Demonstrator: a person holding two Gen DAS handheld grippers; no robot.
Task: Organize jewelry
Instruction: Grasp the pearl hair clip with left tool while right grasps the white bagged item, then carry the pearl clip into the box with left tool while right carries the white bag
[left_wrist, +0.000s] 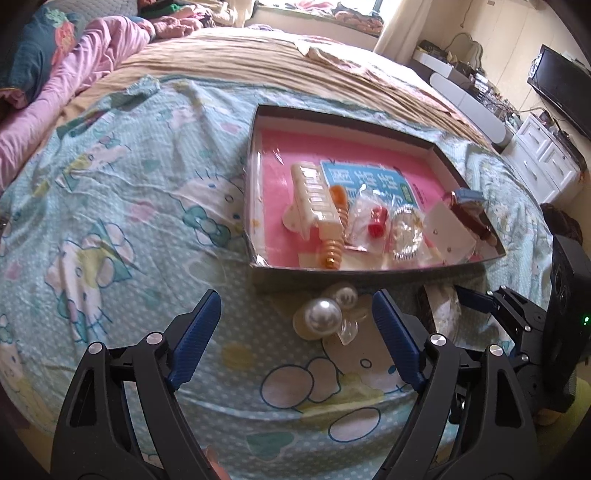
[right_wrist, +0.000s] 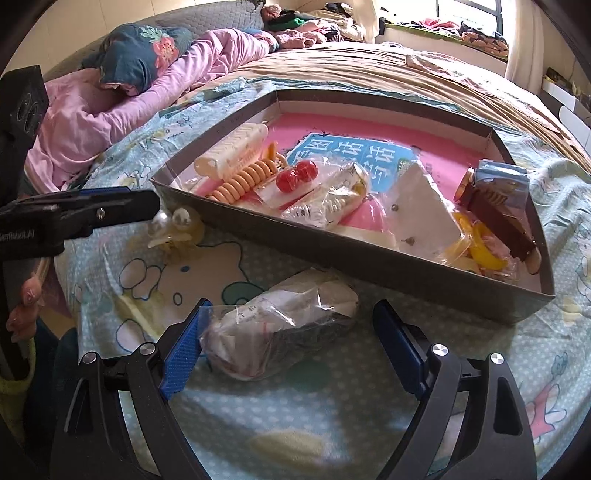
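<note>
A dark cardboard box (left_wrist: 369, 275) with a pink floor lies on the bed and holds hair clips and bagged jewelry; it also shows in the right wrist view (right_wrist: 369, 260). A clear clip with large pearls (left_wrist: 325, 314) lies on the sheet just in front of the box, between the fingers of my open left gripper (left_wrist: 295, 332). The pearl clip also shows in the right wrist view (right_wrist: 173, 229). My open right gripper (right_wrist: 288, 350) straddles a clear plastic bag (right_wrist: 280, 332) with paper and a dark item inside.
A cream claw clip (left_wrist: 314, 203), orange spiral clip (left_wrist: 332, 251), red bead item (left_wrist: 376, 221) and brown clip (left_wrist: 472, 218) lie in the box. Pink bedding (right_wrist: 110, 107) lies at the far left. A white cabinet (left_wrist: 546, 162) and TV (left_wrist: 561, 92) stand right.
</note>
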